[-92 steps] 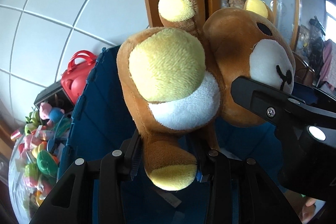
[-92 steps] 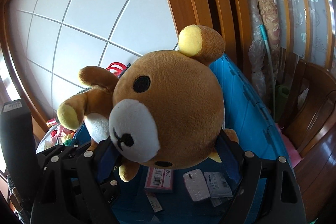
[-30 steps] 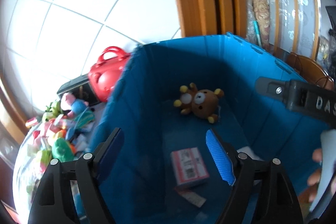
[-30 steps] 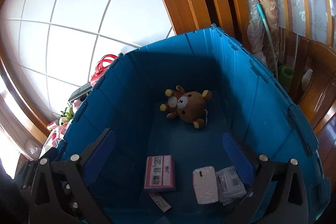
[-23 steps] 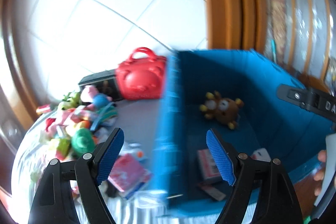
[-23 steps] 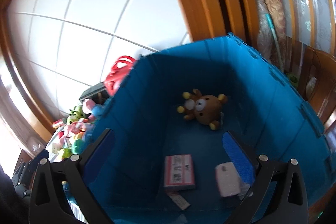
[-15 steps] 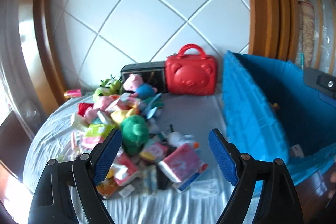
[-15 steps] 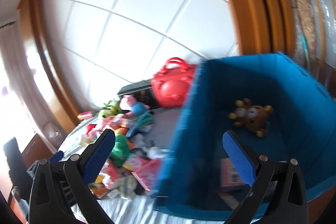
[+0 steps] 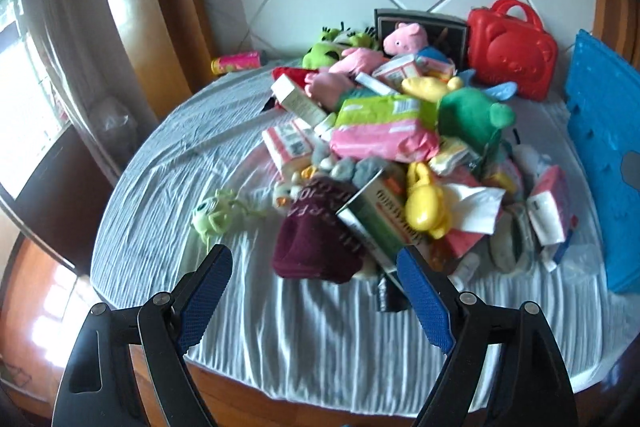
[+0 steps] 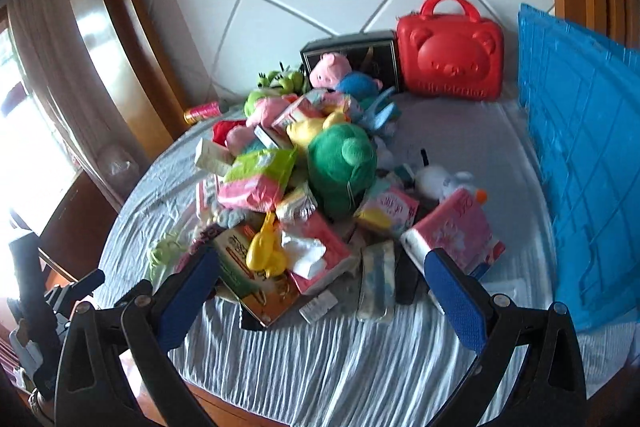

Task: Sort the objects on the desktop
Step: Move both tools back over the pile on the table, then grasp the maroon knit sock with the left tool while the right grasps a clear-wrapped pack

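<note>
Because the objects lie heaped in one pile [image 9: 384,147] at the middle of the table, both grippers hang above its near edge, angled down, with nothing between their pads. The left gripper [image 9: 316,291] stands wide apart and empty, aimed at the maroon cloth [image 9: 316,239] and the green box [image 9: 376,223] leaning on it. The right gripper [image 10: 320,291] is equally spread and empty, framing the yellow toy [image 10: 266,251], the tissue [image 10: 304,255] and the pink pack [image 10: 460,231].

The heap puts soft toys on top of flat packets: the green plush [image 10: 340,167] rests over boxes, so lower items are likely pinned. Loose outliers, such as the small green toy [image 9: 212,215] lying apart on the left, look easiest to take first.

The blue bin [image 10: 584,155] stands at the table's right edge, just beside the pile, probably as the sorting target. The red case [image 10: 452,55] and a dark box [image 10: 360,55] stand upright against the wall.

The table carries a wrinkled grey cloth [image 9: 320,339] that may shift under a dragged item. White tiled wall behind; wooden frame and a bright window at left.
</note>
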Demonstrator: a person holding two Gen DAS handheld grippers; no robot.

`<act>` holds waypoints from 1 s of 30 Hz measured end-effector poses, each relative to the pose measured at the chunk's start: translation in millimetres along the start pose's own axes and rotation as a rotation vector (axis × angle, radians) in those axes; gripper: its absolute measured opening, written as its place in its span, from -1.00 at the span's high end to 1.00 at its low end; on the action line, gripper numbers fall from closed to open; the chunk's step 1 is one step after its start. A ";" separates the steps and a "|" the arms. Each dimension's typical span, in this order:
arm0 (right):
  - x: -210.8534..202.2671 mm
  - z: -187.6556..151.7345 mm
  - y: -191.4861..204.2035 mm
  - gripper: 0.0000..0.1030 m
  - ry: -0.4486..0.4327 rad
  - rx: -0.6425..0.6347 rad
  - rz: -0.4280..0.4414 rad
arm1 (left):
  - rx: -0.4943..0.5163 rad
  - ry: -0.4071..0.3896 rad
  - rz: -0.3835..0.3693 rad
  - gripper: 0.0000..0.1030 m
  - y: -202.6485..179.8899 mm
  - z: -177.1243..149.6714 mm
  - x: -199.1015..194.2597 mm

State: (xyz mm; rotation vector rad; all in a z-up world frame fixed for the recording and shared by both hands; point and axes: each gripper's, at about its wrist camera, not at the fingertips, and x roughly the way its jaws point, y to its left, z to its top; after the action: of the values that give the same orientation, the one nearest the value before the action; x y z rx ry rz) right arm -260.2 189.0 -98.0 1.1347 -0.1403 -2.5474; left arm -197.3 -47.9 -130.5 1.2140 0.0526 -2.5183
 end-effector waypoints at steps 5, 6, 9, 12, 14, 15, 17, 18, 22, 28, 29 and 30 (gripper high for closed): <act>36.7 -21.1 -7.0 -1.00 0.101 0.002 -0.067 | -0.020 0.073 -0.018 -0.65 10.3 -9.2 41.1; 44.0 -23.6 -10.5 -1.00 0.118 0.001 -0.083 | -0.019 0.084 -0.018 -0.65 11.7 -9.7 47.5; 67.2 -31.7 -25.9 -1.00 0.173 0.017 -0.117 | -0.021 0.105 -0.023 -0.65 18.5 -7.3 65.2; 88.8 -37.3 -40.4 -1.00 0.214 0.026 -0.139 | -0.017 0.115 -0.017 -0.65 24.3 -0.5 83.0; 102.7 -39.8 -48.2 -1.00 0.236 0.028 -0.144 | -0.027 0.127 -0.016 -0.65 26.6 3.8 97.4; 109.8 -41.1 -51.7 -1.00 0.250 0.027 -0.151 | -0.039 0.139 -0.028 -0.65 28.0 5.5 105.1; 119.2 -43.1 -56.6 -1.00 0.276 0.032 -0.162 | -0.055 0.171 -0.056 -0.65 28.5 7.7 118.3; 122.6 -43.9 -58.5 -1.00 0.288 0.037 -0.164 | -0.048 0.176 -0.067 -0.65 27.8 8.4 121.9; 128.7 -46.2 -57.5 -1.00 0.306 0.036 -0.164 | 0.000 0.201 -0.095 -0.65 23.4 9.6 138.8; 133.5 -57.0 -62.3 -1.00 0.313 0.108 -0.228 | 0.101 0.224 -0.118 -0.65 13.5 1.9 162.7; 134.0 -57.9 -62.7 -1.00 0.314 0.117 -0.240 | 0.107 0.216 -0.127 -0.67 13.8 1.3 163.9; 134.2 -58.4 -62.5 -1.00 0.313 0.121 -0.251 | 0.105 0.209 -0.135 -0.70 14.7 1.2 165.6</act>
State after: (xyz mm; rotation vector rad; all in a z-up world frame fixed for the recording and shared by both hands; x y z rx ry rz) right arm -317.3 203.2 -245.8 1.6763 -0.0781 -2.5567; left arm -288.7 -109.7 -254.8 1.5621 0.0551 -2.5238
